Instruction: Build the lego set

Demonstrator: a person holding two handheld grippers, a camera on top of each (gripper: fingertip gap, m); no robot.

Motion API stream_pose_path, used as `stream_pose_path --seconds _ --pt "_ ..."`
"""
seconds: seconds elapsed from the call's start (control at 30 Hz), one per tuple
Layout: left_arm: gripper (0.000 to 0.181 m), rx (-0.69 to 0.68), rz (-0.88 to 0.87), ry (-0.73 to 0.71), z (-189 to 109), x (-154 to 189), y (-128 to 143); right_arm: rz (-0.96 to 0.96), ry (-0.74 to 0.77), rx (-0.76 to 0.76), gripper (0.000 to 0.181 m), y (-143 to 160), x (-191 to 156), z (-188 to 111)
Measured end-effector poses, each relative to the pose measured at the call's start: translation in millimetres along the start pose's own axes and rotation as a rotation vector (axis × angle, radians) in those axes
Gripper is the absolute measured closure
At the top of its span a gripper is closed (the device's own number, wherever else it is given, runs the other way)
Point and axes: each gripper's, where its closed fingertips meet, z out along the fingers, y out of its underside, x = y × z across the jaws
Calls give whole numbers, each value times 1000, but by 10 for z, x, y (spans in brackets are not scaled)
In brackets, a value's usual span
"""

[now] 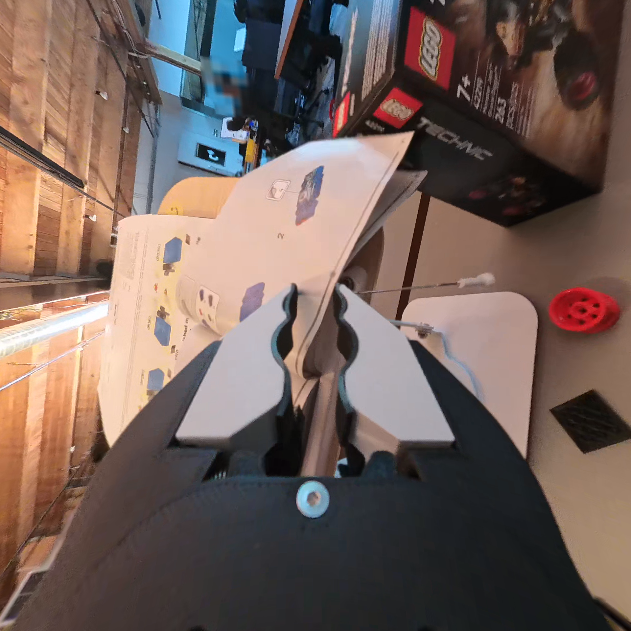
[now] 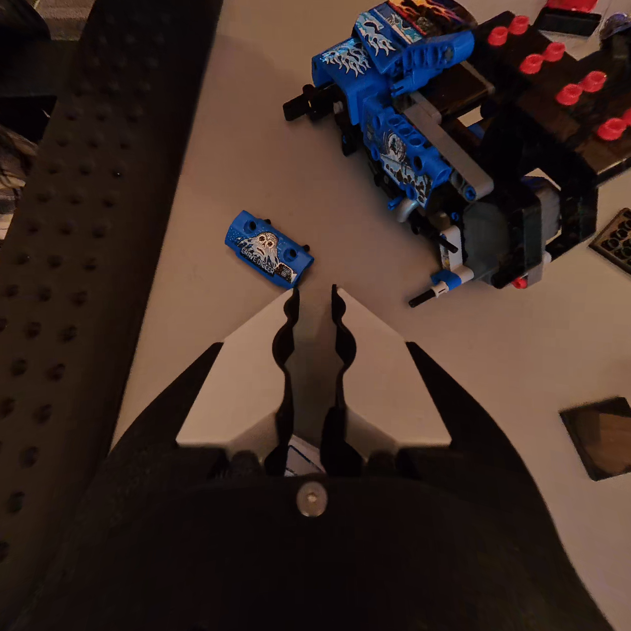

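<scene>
The half-built truck (image 2: 444,143) is the landmark: it lies on the pale counter (image 2: 273,153) in the right wrist view, a blocky body of blue panels printed with white flame and ghost-like patterns, a grey beam running along its side, and black framework behind studded with paired red round pins. Black axle stubs poke out at its near and far ends. Down and to the left of the truck, well apart from it, lies a loose blue curved panel (image 2: 268,250) bearing a pale skull-like figure and lettering; it rests flat on the counter.

The right tool (image 2: 316,290) hovers over the counter just below that panel, its left tip close to the panel's corner. Its jaws stand slightly apart with bare counter showing between them; it has hold of nothing.

In the left wrist view the left tool (image 1: 316,290) has its jaws nearly closed around the folded edge of the instruction booklet (image 1: 259,239), whose white pages, printed with blue part pictures, fan out to the left. Whether the pads actually pinch the paper is unclear. Beyond the booklet stands the dark set box (image 1: 478,102). To the right of the tool a red wheel hub (image 1: 584,309) and a dark ribbed tile (image 1: 592,421) lie on the counter.
</scene>
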Motion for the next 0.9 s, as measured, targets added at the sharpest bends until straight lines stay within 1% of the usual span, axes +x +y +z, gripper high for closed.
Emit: stream_pose_path --seconds 0.13,0.2,0.3,0.33,0.4,0.47,0.53,0.6,0.67,0.73,0.83,0.9 --pt "170 66 -107 -24 -110 -81 -31 -3 -9 6 164 -16 -18 4" --pt "173 104 -234 -76 -234 -206 10 -1 -12 4 164 -9 -22 10" --pt "177 146 -457 -140 -442 -358 212 0 -11 8 164 -12 -22 3" --pt "178 153 -520 -137 -496 -360 293 -1 -10 11 164 -20 -23 -3" --pt "179 173 -603 -87 -565 -317 392 -4 -10 16 164 -35 -31 -12" --pt "181 178 -662 -102 -647 -379 517 -10 -6 17 164 -49 -37 -18" --pt "181 212 -722 -80 -688 -410 542 -5 -8 37 164 -79 -40 -28" --pt "181 220 -717 -80 -690 -430 545 7 -11 42 164 -75 -27 -24" --pt "181 250 -681 -52 -665 -410 486 11 -4 37 164 -52 -8 -23" --pt "181 246 -588 -35 -612 -381 414 -4 22 50 164 -88 16 -80" --pt "180 198 -389 2 -477 -295 251 -1 101 121 162 -250 130 -328" --pt "180 167 -255 46 -370 -224 132 24 132 243 162 -441 198 -584"
